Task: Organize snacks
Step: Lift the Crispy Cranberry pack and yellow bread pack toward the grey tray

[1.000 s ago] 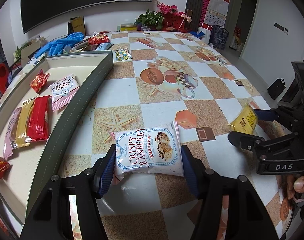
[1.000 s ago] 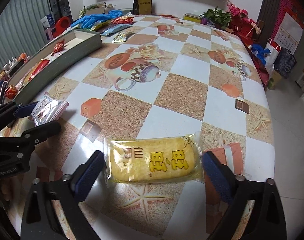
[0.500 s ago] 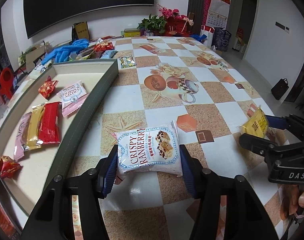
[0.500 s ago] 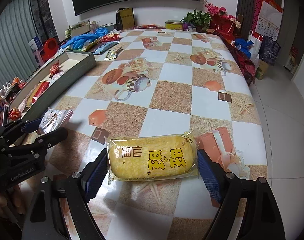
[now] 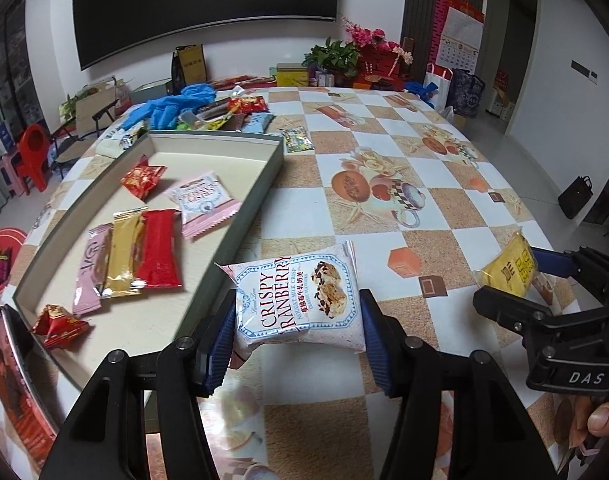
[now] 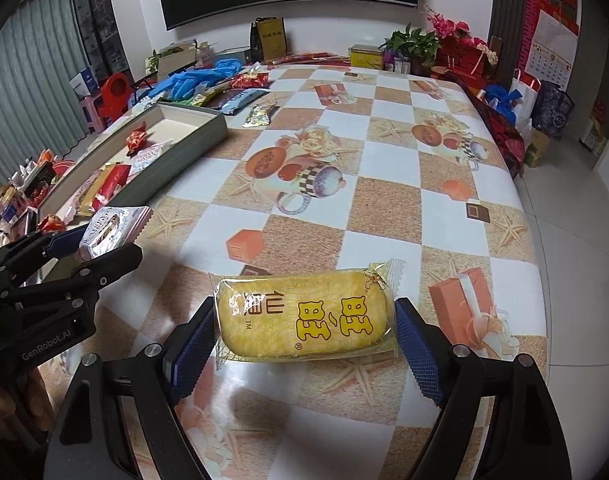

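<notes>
— What's the room like from where you stand?

— White walls, a long dark screen (image 5: 204,8) above, flowers (image 6: 444,28) and gift bags at the far end. I work over a table (image 5: 384,152) under a checkered cloth printed with cups, starfish and boxes. A long grey tray (image 5: 260,184) sits on its left side, and loose wrappers and blue gloves (image 5: 172,104) are heaped beyond the tray's far end.

— What's already in the tray?

— A pink packet (image 5: 202,202), a red bar (image 5: 158,248) overlapping a gold bar (image 5: 124,256), with a pale pink bar (image 5: 90,272) beside them, and two small red candies (image 5: 142,176).

— And your left tongs?

— My left gripper (image 5: 298,336) is clenched on the cranberry crisp packet (image 5: 298,300), blue pads pressing both side edges. The packet is lifted above the table, just beside the tray's near wall.

— The right?

— My right gripper (image 6: 304,340) is set wider and grasps the yellow rice cracker packet (image 6: 304,316) by its two short ends. It is held level over the cloth, well right of the tray.

— How do the two stand to each other?

— Side by side and apart, each visible at the edge of the other's camera.
</notes>
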{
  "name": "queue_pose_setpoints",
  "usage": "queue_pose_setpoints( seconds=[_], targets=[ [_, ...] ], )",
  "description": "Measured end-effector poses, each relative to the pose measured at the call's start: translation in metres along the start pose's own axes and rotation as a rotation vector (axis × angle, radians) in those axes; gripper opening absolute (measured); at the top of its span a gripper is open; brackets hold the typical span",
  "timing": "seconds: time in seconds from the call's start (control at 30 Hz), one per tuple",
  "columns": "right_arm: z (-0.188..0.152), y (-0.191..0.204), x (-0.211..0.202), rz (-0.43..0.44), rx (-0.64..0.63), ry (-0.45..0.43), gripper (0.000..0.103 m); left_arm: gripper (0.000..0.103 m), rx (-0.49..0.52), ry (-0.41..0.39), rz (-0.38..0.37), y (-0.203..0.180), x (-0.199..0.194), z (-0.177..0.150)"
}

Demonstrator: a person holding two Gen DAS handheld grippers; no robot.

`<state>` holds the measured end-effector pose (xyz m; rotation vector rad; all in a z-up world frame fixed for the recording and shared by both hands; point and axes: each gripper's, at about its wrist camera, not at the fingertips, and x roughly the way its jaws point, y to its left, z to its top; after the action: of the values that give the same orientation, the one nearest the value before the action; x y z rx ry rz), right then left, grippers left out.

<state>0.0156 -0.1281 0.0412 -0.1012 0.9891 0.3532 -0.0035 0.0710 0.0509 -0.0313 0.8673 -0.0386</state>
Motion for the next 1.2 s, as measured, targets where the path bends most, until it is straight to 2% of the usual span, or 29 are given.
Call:
queue_pose_setpoints(
  seconds=[0.47,1.2],
  targets=[
    [0.02,0.051,0.001,0.051,-0.07,-0.015,0.086,0.061,-0.055,-0.012,0.028,0.027,-0.013,0.003],
    [0.043,0.083,0.005,0.055,-0.09,-0.024,0.086,0.061,-0.114,-0.023,0.077,0.065,-0.024,0.005]
  ],
)
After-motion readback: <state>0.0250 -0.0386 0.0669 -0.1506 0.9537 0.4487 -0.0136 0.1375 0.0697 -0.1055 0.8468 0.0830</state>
